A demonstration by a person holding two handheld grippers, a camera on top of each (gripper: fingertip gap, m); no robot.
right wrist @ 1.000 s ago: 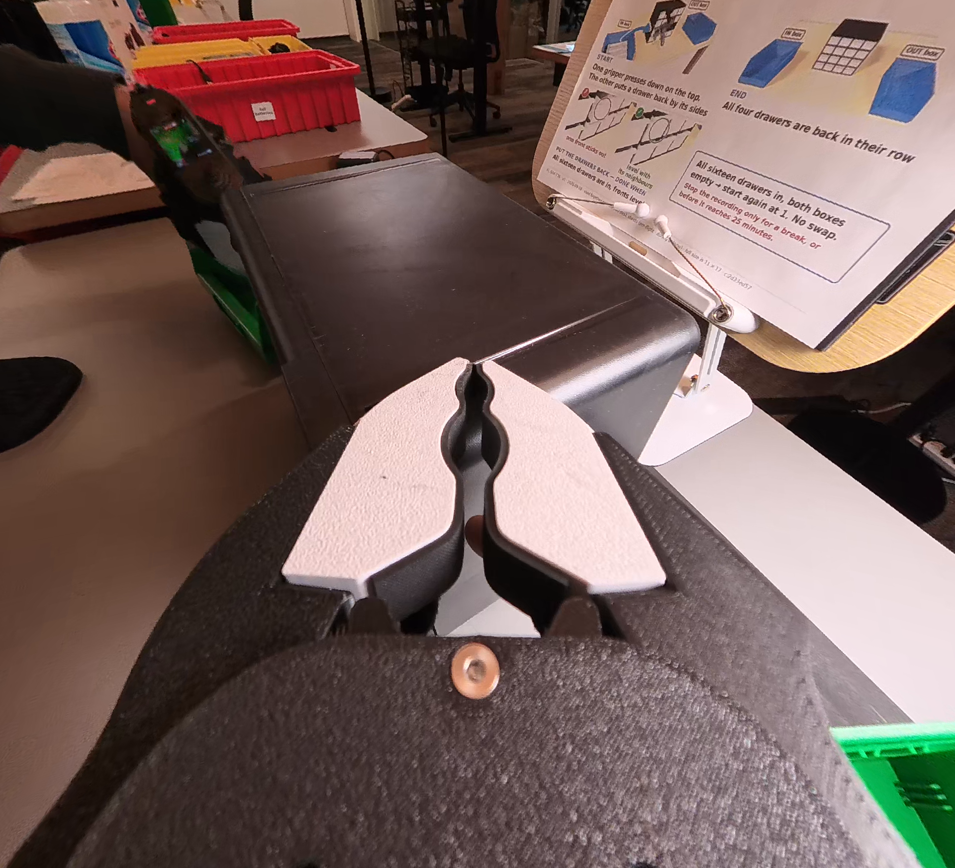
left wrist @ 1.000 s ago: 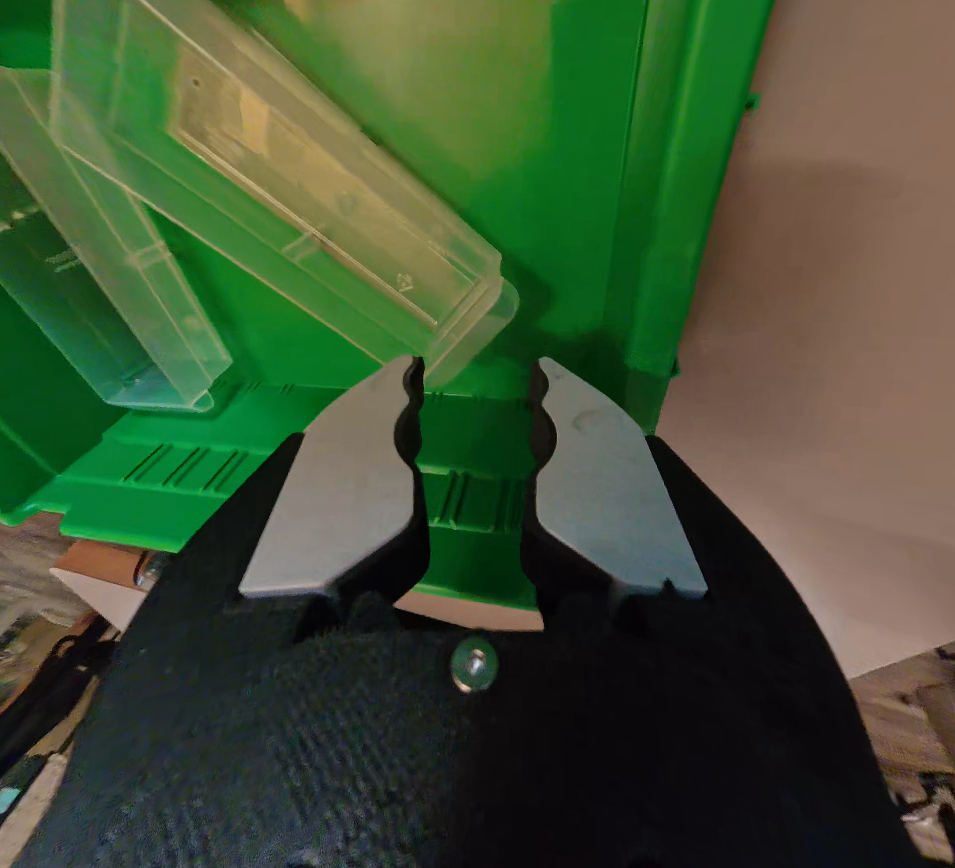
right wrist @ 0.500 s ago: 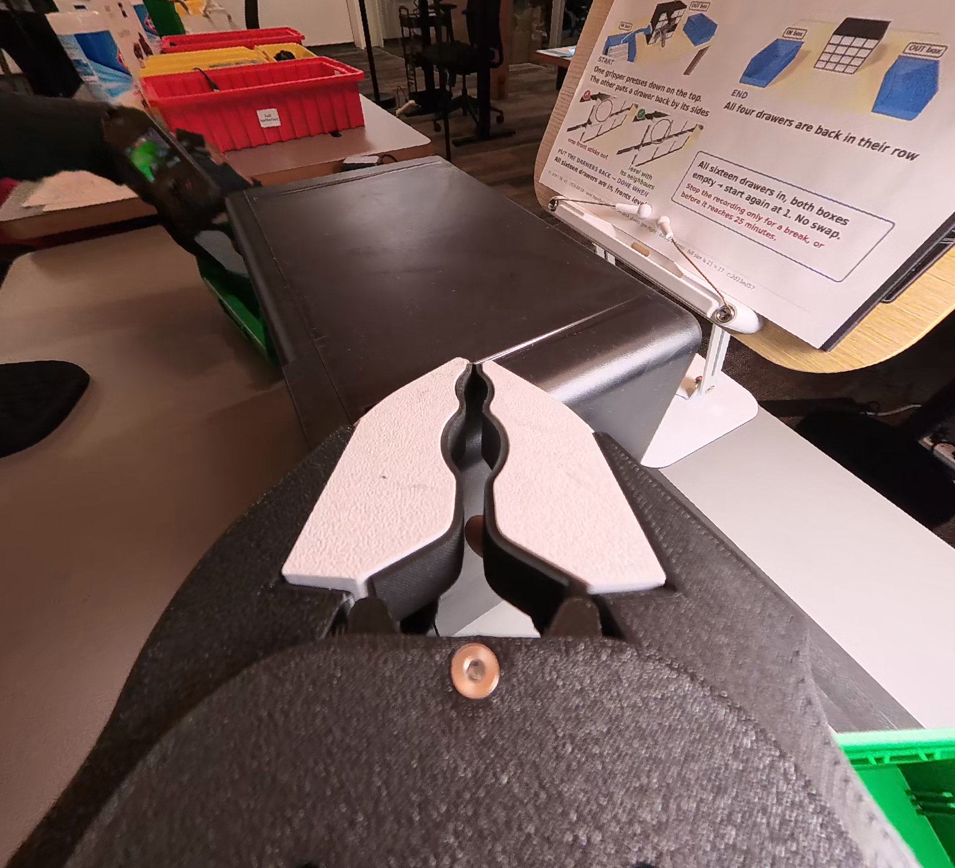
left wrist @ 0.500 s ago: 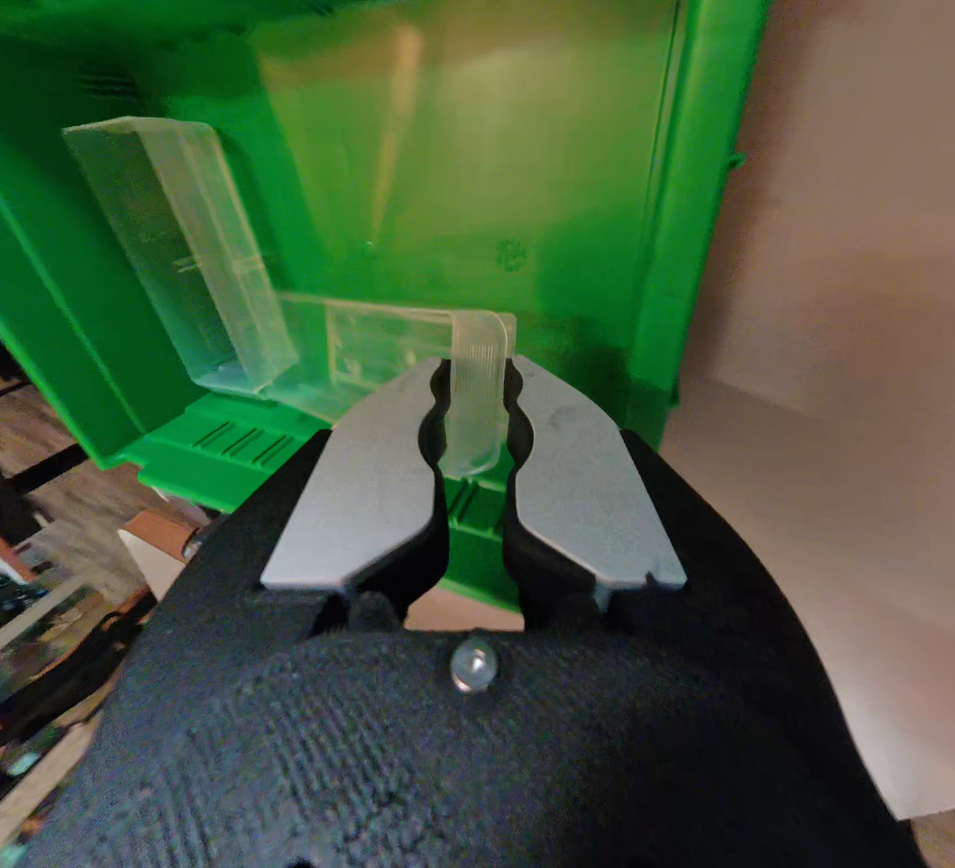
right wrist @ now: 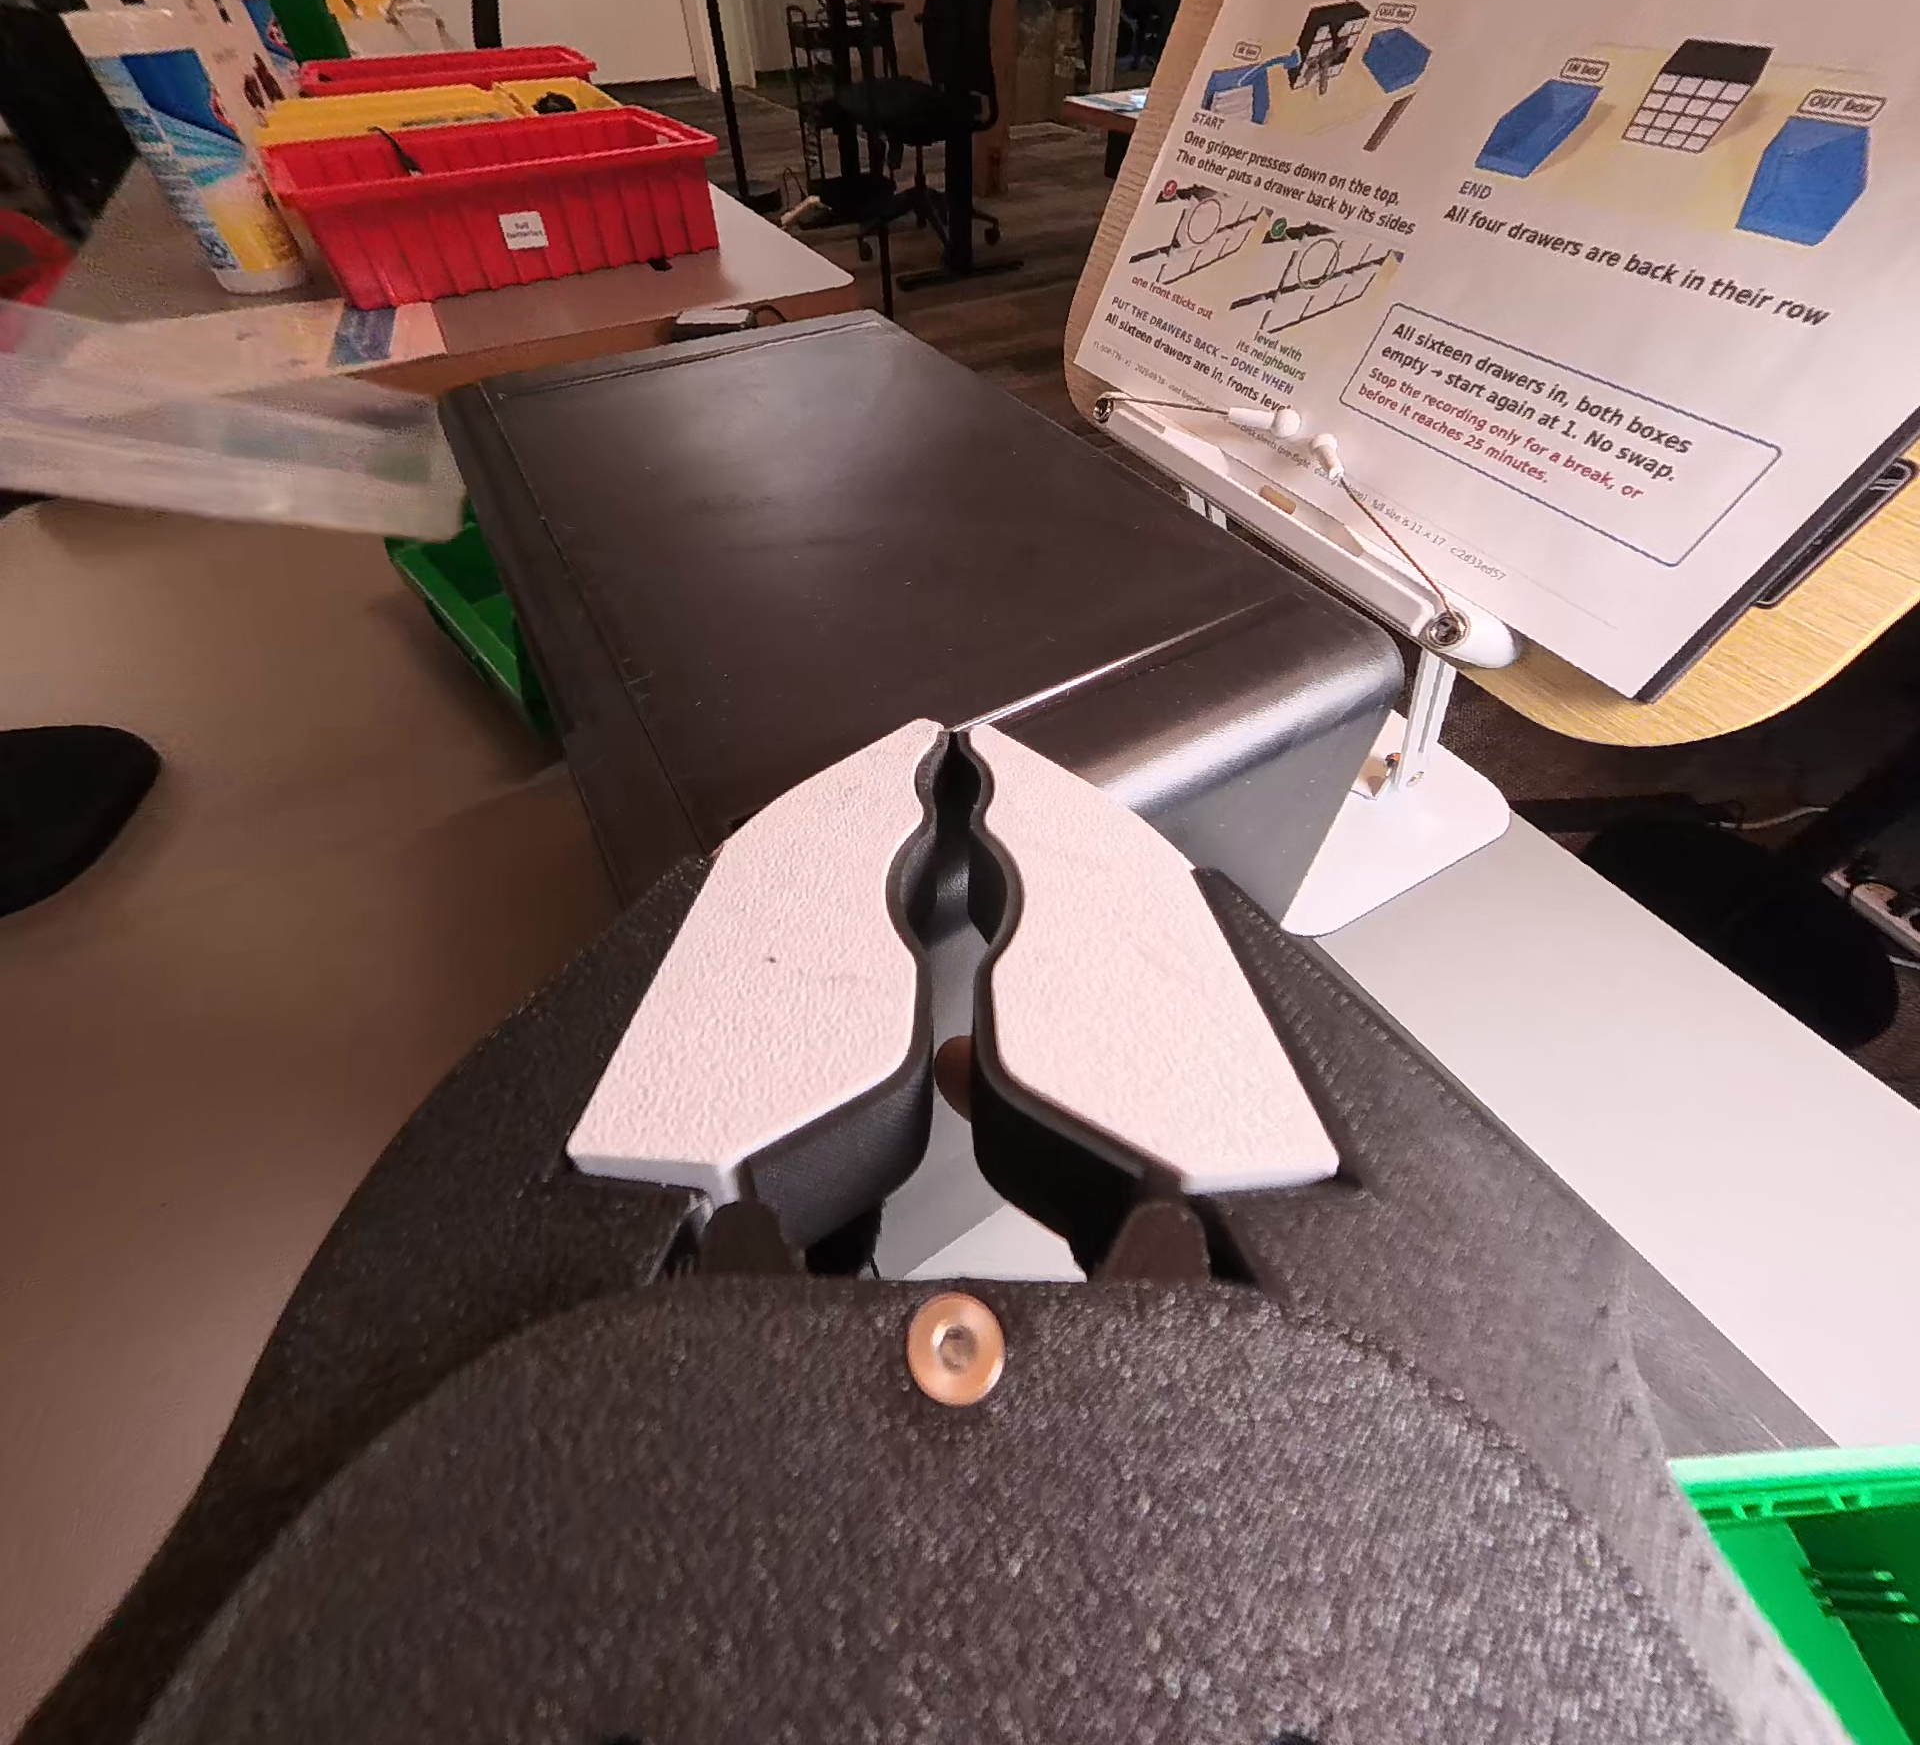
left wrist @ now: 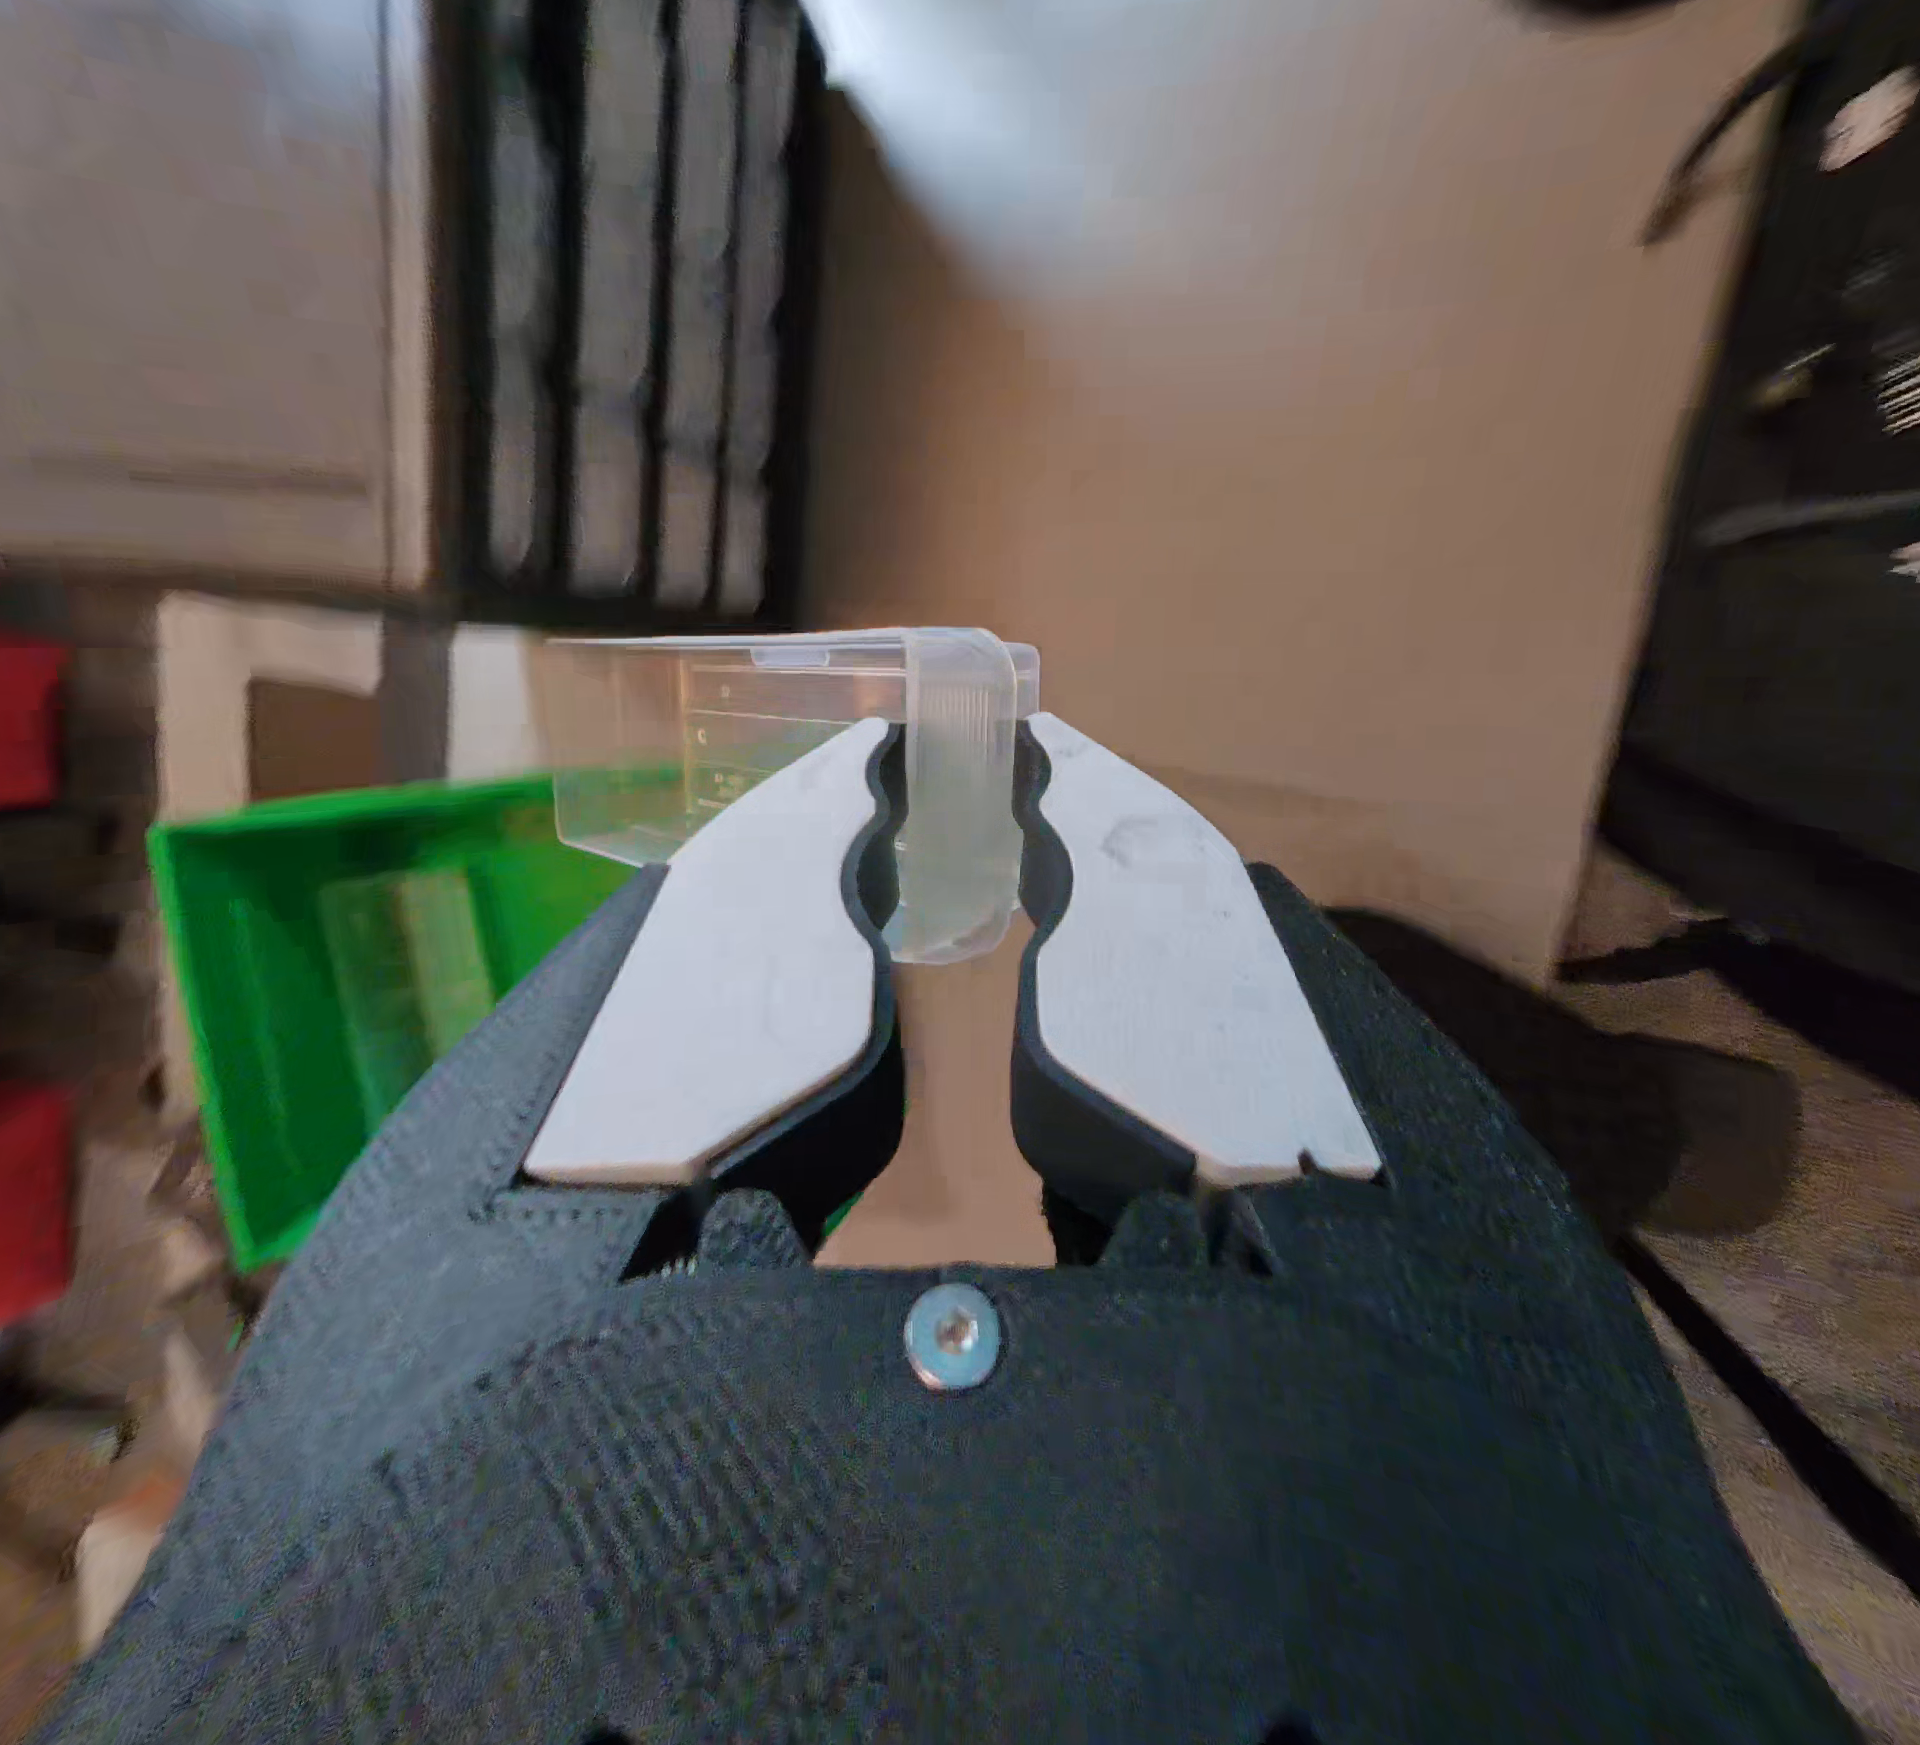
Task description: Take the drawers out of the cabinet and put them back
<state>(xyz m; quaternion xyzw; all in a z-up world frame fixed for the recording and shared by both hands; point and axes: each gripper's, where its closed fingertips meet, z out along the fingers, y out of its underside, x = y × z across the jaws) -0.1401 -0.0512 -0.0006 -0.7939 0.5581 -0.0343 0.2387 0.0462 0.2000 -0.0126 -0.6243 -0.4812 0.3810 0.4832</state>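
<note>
My left gripper [left wrist: 956, 739] is shut on a clear plastic drawer [left wrist: 727, 729], gripping its front handle tab, and holds it in the air. Behind it the black cabinet [left wrist: 623, 241] shows its drawer fronts, blurred. A green bin [left wrist: 312, 947] at lower left holds another clear drawer [left wrist: 405, 968]. My right gripper [right wrist: 954, 739] is shut and empty, its tips resting on the black cabinet's top [right wrist: 831, 532]. The held clear drawer [right wrist: 208, 448] shows blurred at the left of the right wrist view.
An instruction sheet on a white stand [right wrist: 1507, 241] stands to the right of the cabinet. A green bin [right wrist: 468, 594] sits left of the cabinet, another green bin [right wrist: 1818, 1570] at lower right. Red bins [right wrist: 499, 199] and a wipes canister [right wrist: 197, 147] stand on the far table.
My left gripper closed on a clear drawer's tab inside the green bin, lifted it out and swung it toward the cabinet front. My right gripper stayed shut on the cabinet top.
</note>
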